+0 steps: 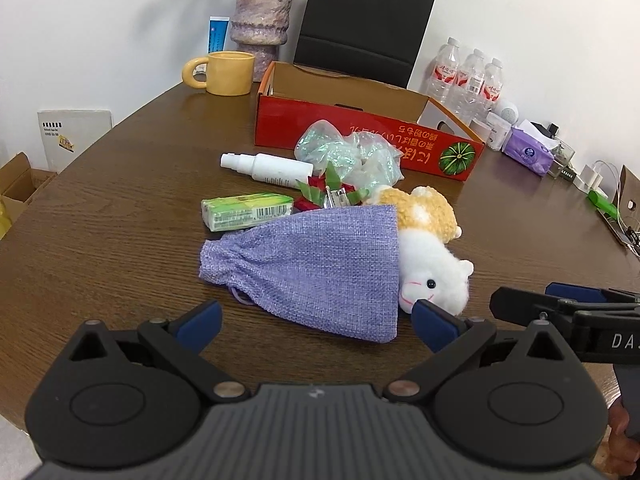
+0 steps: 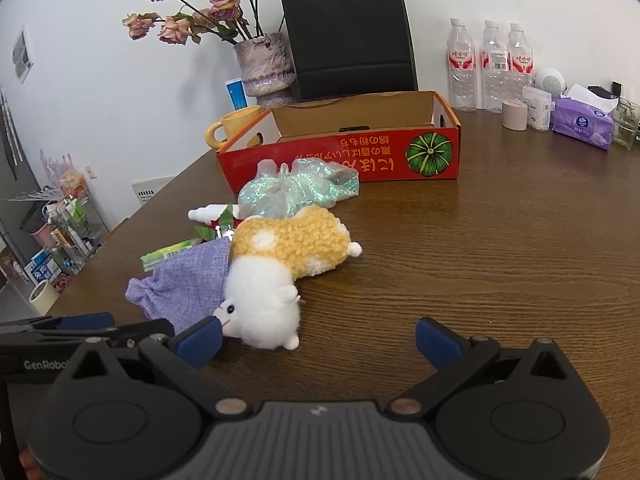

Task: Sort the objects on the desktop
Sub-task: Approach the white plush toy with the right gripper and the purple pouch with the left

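Observation:
A pile lies on the brown table: a purple cloth pouch (image 1: 320, 268) (image 2: 182, 284), a white and yellow plush toy (image 1: 430, 256) (image 2: 280, 264), a green packet (image 1: 248, 210), a white spray bottle (image 1: 272, 166), a crinkly plastic bag (image 1: 348, 152) (image 2: 296, 192) and a red and green clip (image 1: 332, 194). An open red cardboard box (image 1: 360, 136) (image 2: 360, 152) stands behind them. My left gripper (image 1: 316, 322) is open just in front of the pouch. My right gripper (image 2: 318, 340) is open, its left finger near the plush's head.
A yellow mug (image 1: 228, 72), a vase of flowers (image 2: 264, 64), a black paper bag (image 2: 348, 36), three water bottles (image 2: 492, 64), a purple tissue pack (image 2: 582, 126) and small jars stand along the back. Cables lie at the right table edge (image 1: 612, 208).

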Demonstrator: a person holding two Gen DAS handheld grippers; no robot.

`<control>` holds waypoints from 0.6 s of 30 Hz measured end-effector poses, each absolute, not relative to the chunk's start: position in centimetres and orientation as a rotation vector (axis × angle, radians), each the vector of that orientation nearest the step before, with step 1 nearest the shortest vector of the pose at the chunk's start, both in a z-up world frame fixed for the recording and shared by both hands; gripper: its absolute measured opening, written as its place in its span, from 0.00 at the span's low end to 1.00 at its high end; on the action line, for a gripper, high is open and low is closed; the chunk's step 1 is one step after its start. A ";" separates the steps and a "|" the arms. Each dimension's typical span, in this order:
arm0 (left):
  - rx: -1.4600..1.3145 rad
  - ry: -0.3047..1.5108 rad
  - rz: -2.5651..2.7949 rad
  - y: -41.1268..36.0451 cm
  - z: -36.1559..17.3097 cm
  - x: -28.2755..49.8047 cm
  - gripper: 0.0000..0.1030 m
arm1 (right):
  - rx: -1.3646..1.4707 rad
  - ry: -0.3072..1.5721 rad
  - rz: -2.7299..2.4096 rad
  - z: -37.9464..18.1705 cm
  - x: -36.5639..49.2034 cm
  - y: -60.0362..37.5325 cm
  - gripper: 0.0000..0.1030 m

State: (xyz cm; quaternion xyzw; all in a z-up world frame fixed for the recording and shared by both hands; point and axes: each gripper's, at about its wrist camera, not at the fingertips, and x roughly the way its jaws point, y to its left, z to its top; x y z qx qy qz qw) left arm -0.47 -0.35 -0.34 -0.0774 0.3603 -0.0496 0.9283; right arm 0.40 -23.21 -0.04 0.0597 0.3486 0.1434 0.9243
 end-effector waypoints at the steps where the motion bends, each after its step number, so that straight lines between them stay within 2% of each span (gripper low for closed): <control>1: -0.157 0.736 -0.100 -0.4 -0.3 -0.5 1.00 | 0.121 0.715 0.293 0.0 0.4 -23.0 1.00; 18: -0.118 0.725 -0.119 -1.1 1.2 0.1 1.00 | 0.103 0.754 0.289 0.8 1.1 -22.5 1.00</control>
